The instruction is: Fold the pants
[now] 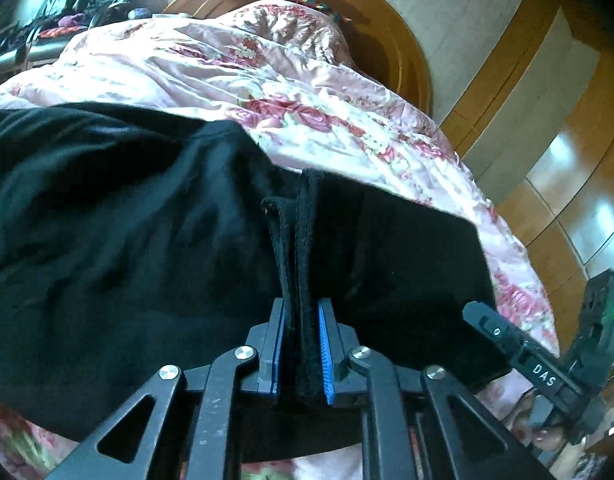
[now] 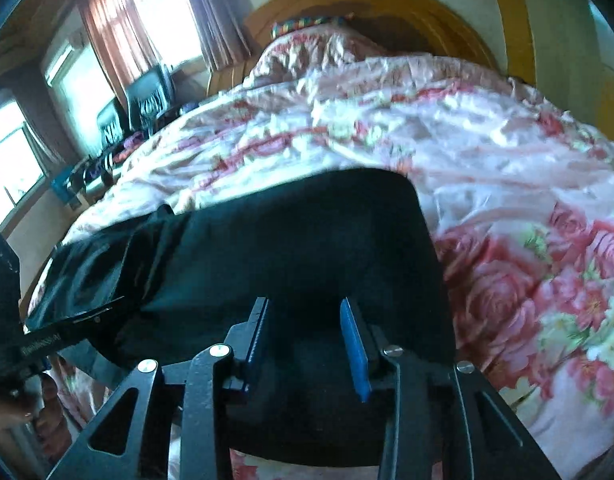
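- lying across a bed covered by a pink floral quilt (image 1: 307,92), the black pants (image 1: 127,220) spread from the left side of the left wrist view toward the middle, rumpled into soft folds.
- the left tool (image 1: 301,312) is clenched on a bunched, upright ridge of the pants' edge; the thick hem layers stand pressed between its blue pads (image 1: 322,332).
- to the right of that ridge the fabric lies flatter and darker, ending in a straight edge over the quilt.
- the right tool (image 1: 519,356) shows at the lower right of the same view, just beside the pants' near edge, with a fingertip of the person's hand under it.
- in the right wrist view the pants (image 2: 299,232) form a broad dark panel with a rounded far corner on the quilt (image 2: 487,152).
- the right tool (image 2: 305,304) has black fabric between its 2 blue pads (image 2: 357,356), which stand apart; whether they press the cloth cannot be told.
- the left tool (image 2: 87,316) reaches in from the left of that view, over the pants.
- a curved wooden headboard (image 2: 371,4) rises behind the quilt, with curtained windows (image 2: 155,16) to the left.
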### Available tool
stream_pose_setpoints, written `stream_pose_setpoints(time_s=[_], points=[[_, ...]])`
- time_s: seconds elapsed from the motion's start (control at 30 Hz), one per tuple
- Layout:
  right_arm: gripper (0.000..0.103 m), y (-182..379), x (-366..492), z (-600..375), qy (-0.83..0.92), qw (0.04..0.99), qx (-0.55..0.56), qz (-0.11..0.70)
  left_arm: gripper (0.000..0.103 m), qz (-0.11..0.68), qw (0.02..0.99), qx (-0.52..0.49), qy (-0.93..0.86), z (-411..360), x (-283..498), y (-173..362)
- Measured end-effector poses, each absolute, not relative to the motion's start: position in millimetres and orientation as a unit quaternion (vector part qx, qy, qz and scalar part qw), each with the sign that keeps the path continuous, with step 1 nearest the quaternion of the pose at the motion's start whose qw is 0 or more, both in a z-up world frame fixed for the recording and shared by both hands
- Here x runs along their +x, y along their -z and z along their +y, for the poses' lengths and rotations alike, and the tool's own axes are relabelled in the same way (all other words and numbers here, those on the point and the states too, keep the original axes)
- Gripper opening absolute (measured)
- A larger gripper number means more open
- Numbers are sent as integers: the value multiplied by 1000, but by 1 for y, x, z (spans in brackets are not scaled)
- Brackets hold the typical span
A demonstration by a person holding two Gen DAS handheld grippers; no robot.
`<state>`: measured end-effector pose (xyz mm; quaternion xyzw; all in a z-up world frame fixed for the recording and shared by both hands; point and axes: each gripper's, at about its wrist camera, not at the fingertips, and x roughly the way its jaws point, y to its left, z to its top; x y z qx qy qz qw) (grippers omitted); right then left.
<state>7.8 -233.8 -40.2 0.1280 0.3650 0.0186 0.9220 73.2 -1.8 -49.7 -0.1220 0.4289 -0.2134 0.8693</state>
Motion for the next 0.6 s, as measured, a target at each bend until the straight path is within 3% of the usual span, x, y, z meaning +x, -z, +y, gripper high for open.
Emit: stream_pose_setpoints(time_s=[0.13,0.27,0.6], points=[[42,43,5,-225,-21,929,91,357,20,420,875,-115,213,5,68,46],[46,44,3,-223,-25,932,88,352,38,409,879,-166,179,29,65,39],[50,45,1,-222,-30,932,92,349,39,331,904,-269,-37,146,41,18]])
